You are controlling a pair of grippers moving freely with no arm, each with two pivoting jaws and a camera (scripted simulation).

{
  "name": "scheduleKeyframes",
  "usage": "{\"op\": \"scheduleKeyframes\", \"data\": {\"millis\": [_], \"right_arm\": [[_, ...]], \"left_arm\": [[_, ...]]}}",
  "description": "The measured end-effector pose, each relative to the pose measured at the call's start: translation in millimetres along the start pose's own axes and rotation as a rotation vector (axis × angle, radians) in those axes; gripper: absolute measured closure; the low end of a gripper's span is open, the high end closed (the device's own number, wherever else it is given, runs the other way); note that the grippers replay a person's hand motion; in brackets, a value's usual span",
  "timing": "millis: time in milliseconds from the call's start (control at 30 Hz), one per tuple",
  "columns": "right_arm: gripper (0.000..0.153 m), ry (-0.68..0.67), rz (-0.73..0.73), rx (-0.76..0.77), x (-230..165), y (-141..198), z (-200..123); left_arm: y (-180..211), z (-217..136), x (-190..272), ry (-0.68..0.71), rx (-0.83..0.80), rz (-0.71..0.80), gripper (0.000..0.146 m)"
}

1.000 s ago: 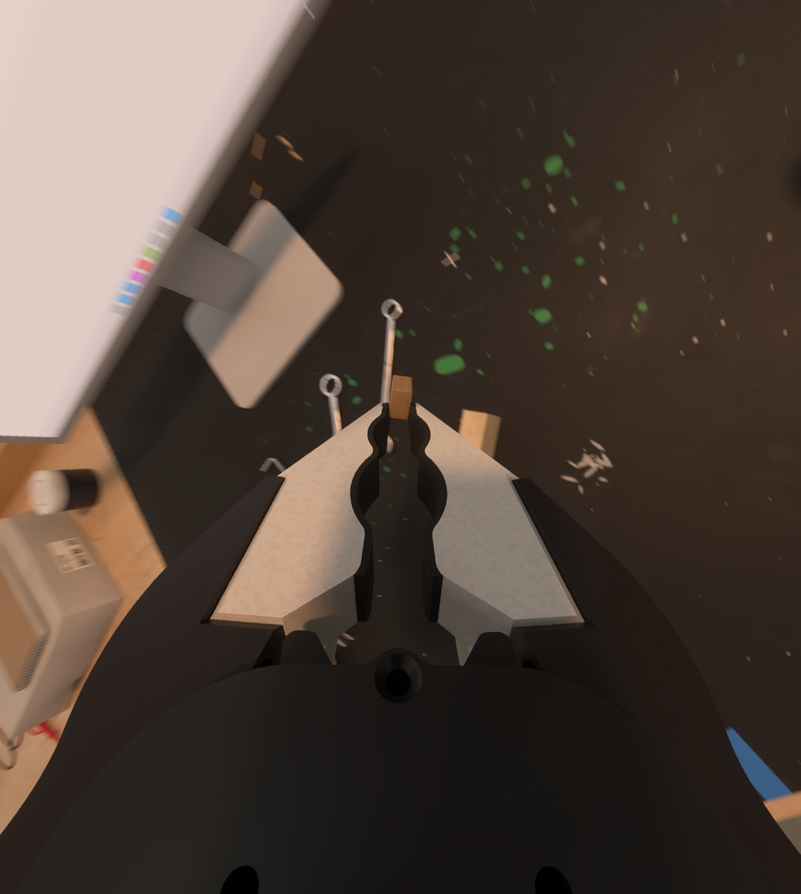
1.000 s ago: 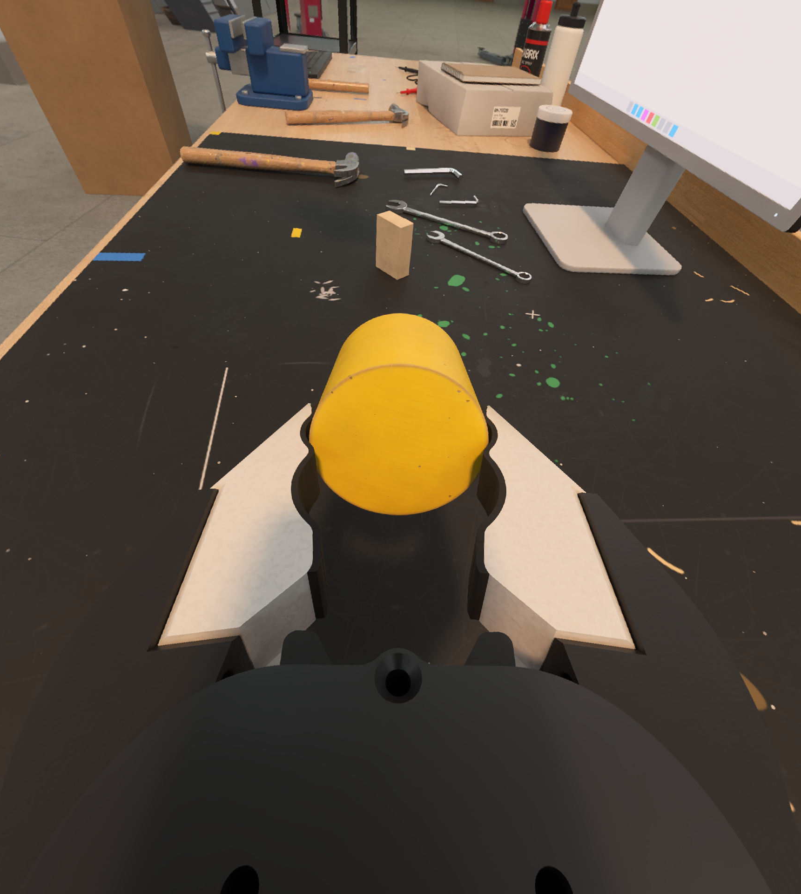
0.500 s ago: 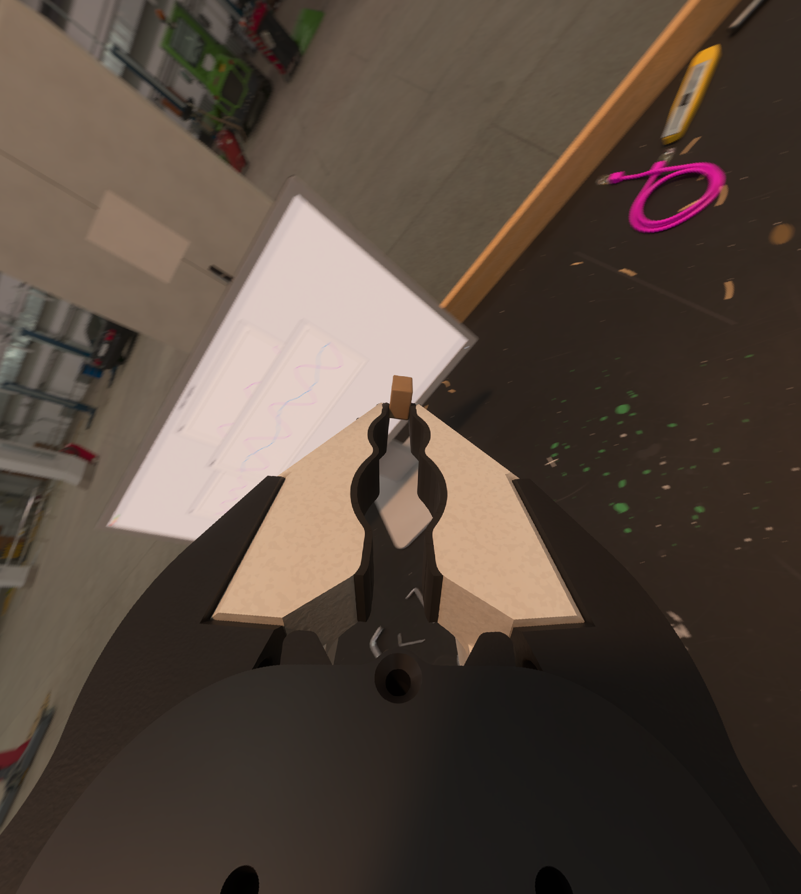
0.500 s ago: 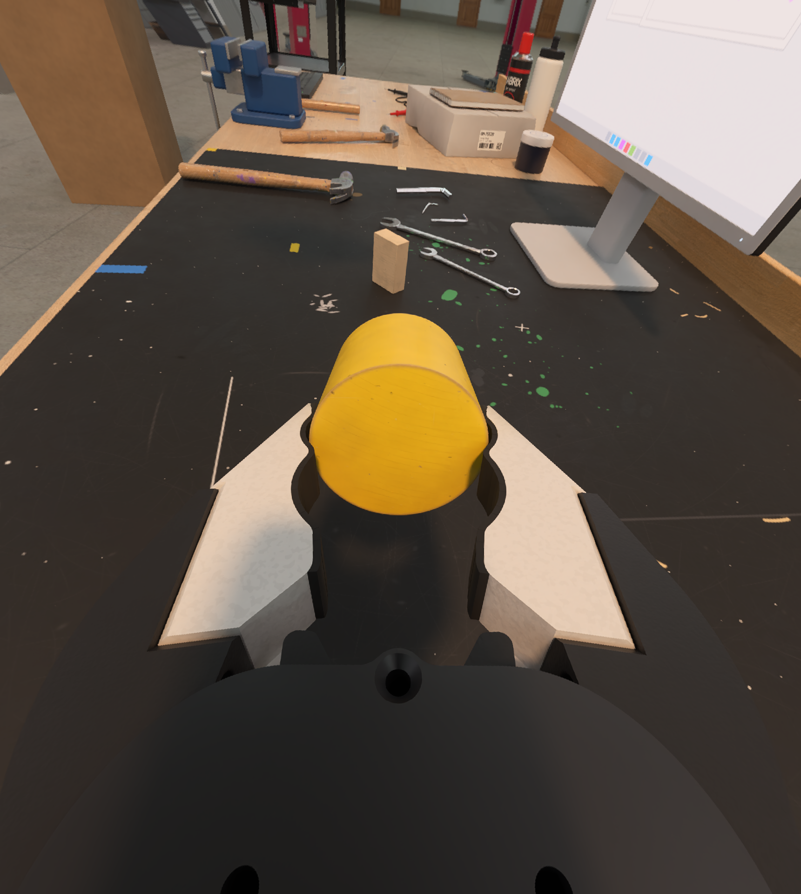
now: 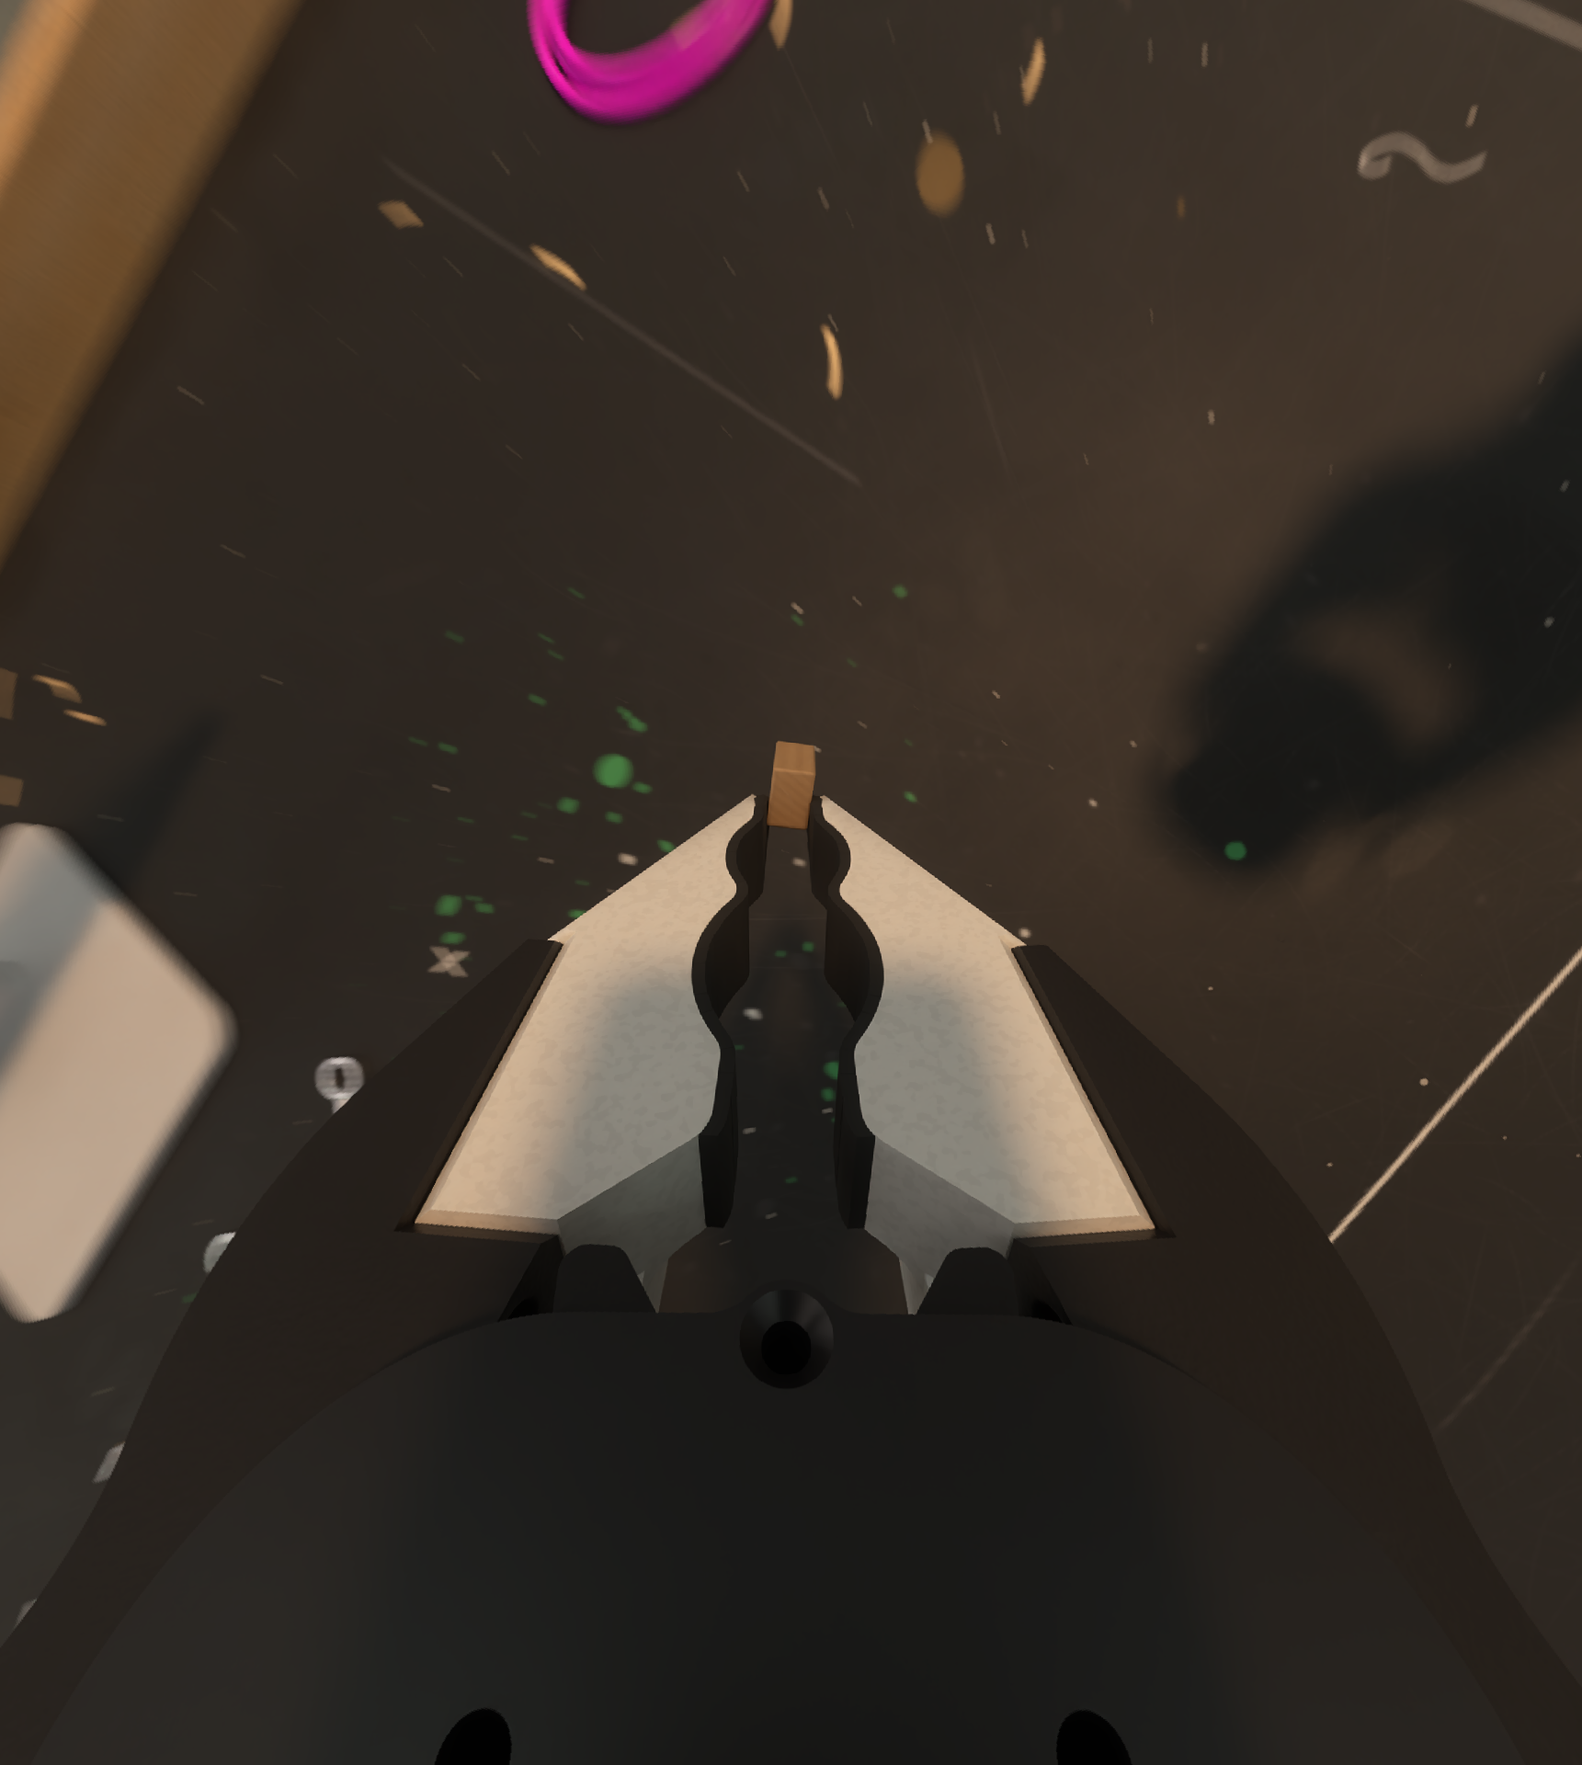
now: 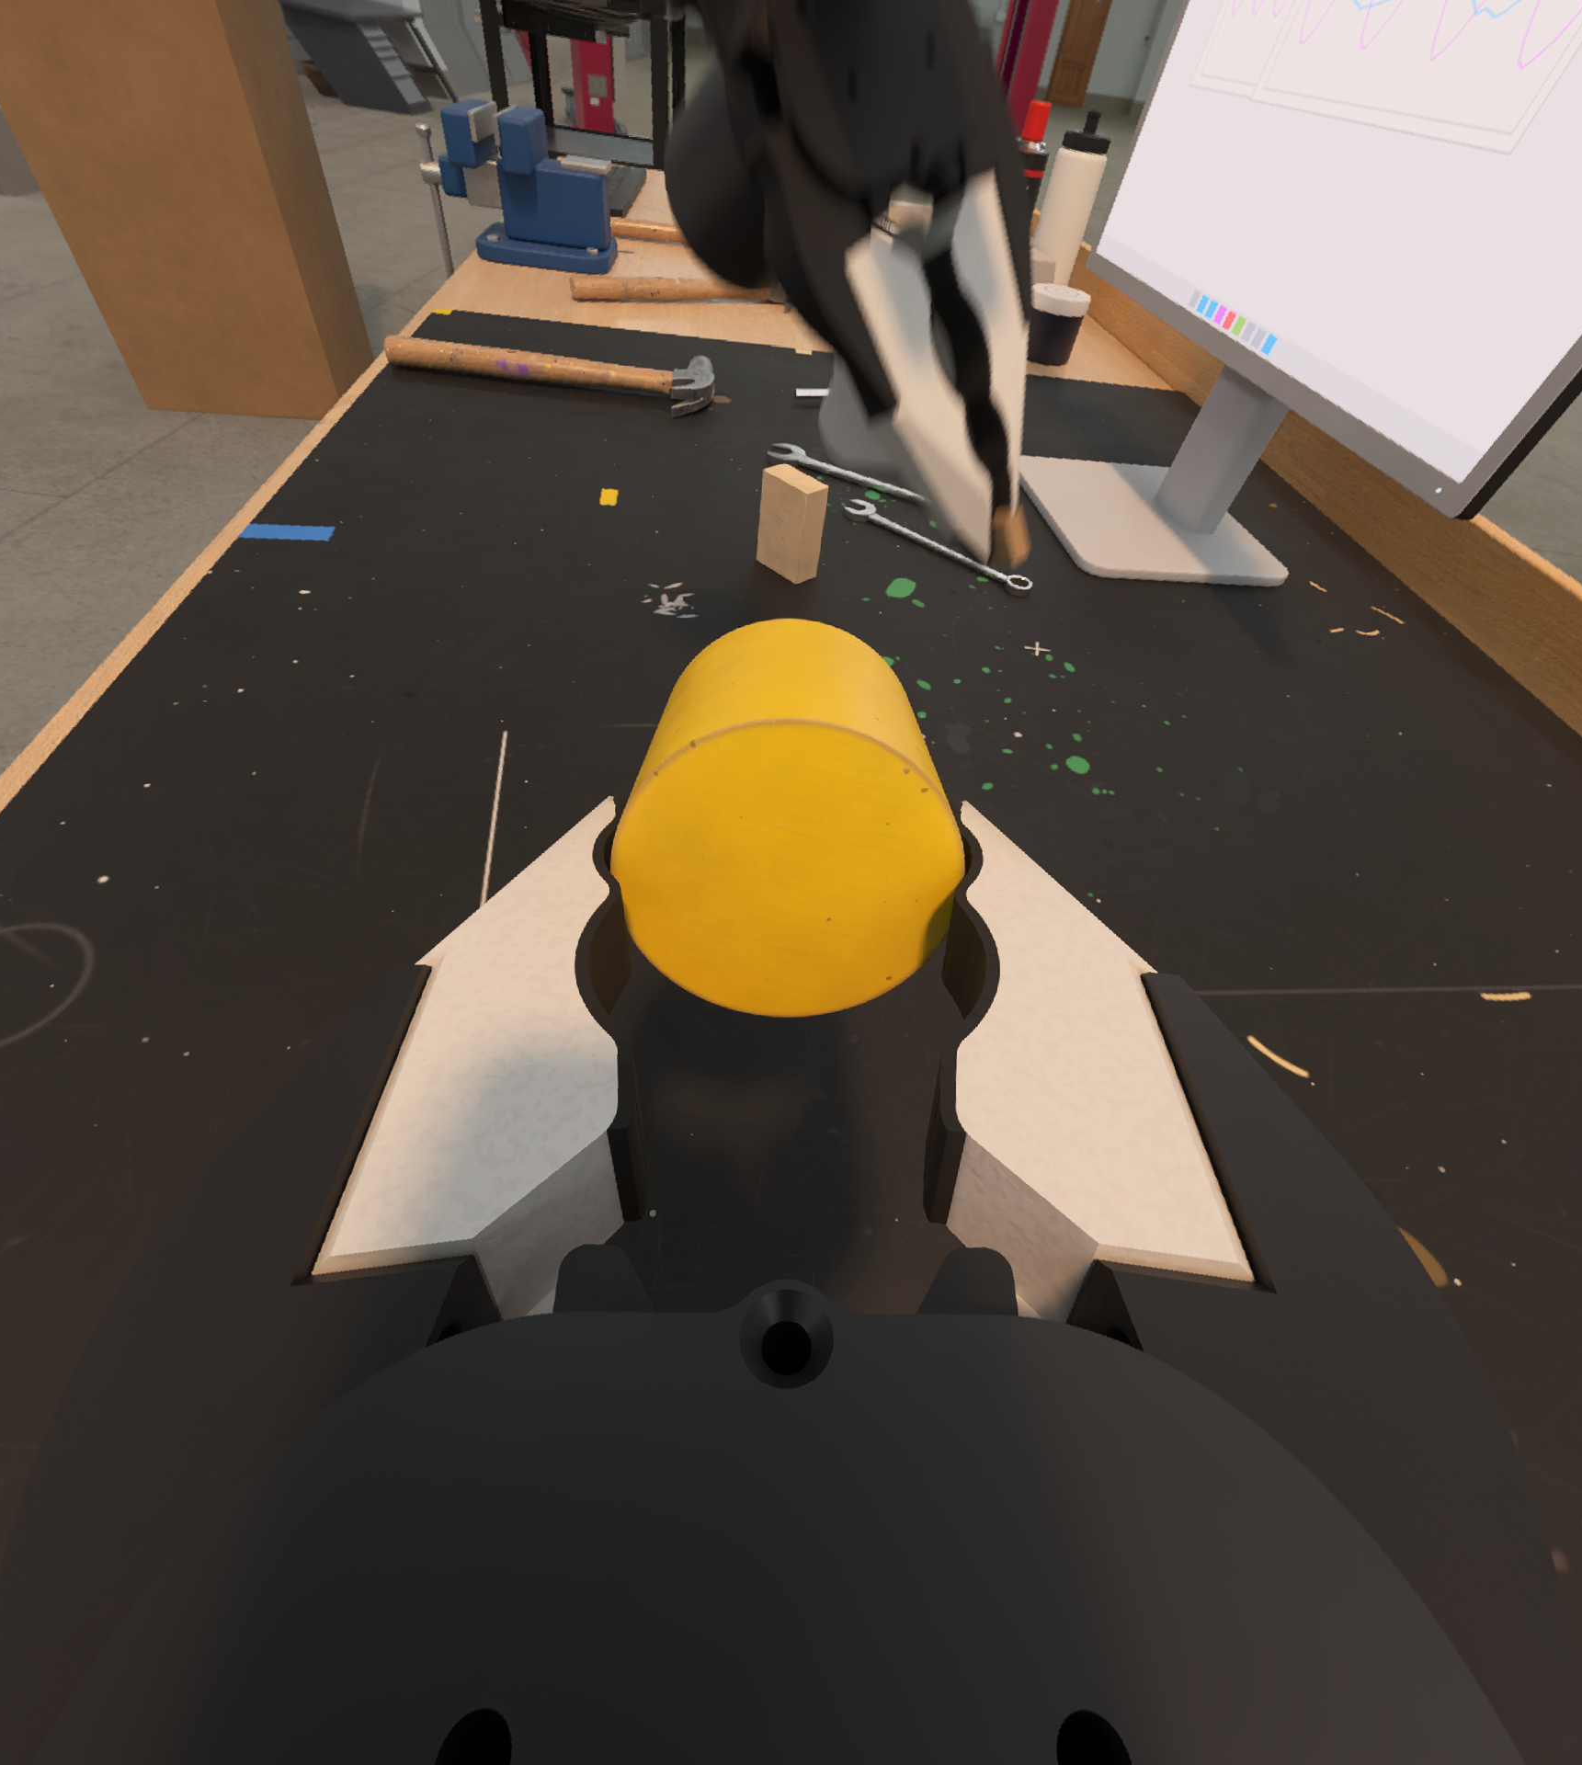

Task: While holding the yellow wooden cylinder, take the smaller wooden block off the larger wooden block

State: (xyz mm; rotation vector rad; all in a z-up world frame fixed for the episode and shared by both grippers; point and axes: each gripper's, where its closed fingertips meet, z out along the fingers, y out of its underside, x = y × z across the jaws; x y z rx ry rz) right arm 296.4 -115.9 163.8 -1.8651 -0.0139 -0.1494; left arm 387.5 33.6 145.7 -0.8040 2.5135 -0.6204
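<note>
The left gripper (image 5: 789, 812) has its jaws nearly together, pinching the smaller wooden block (image 5: 791, 785) at the very tips, with the block's brown end poking out past them. In the right wrist view the same gripper (image 6: 1002, 535) appears blurred, tilted downward over the far part of the tabletop (image 6: 290, 764), the small brown block (image 6: 1011, 533) at its tip hanging just above a combination wrench (image 6: 940, 546) and clear of the larger wooden block (image 6: 791, 520). That larger block stands upright on the dark tabletop, pale and with nothing on top, just left of the wrench and well ahead of the right gripper (image 6: 787, 840). The right gripper's jaws are spread wide around the yellow wooden cylinder (image 6: 787, 821), which lies along them with one flat end facing the camera, gripped on both sides. Beyond the blocks sit a claw hammer (image 6: 557, 368), a blue bench vise (image 6: 534, 196) and a monitor (image 6: 1398, 220) on its grey stand. From the left wrist view the tabletop (image 5: 959, 573) shows green paint specks, wood chips, the corner of the monitor base (image 5: 70, 1070) and a coil of magenta cable (image 5: 643, 57) near the top edge.
</note>
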Motion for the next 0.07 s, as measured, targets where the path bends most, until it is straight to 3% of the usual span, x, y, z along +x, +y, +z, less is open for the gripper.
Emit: {"op": "scheduleKeyframes", "data": {"millis": [67], "right_arm": [[0.087,-0.004,0.005,-0.001,-1.1,2.2,0.2]], "left_arm": [[18.4,29.0,17.2,0.082,-0.032,-0.049,0.139]]}}
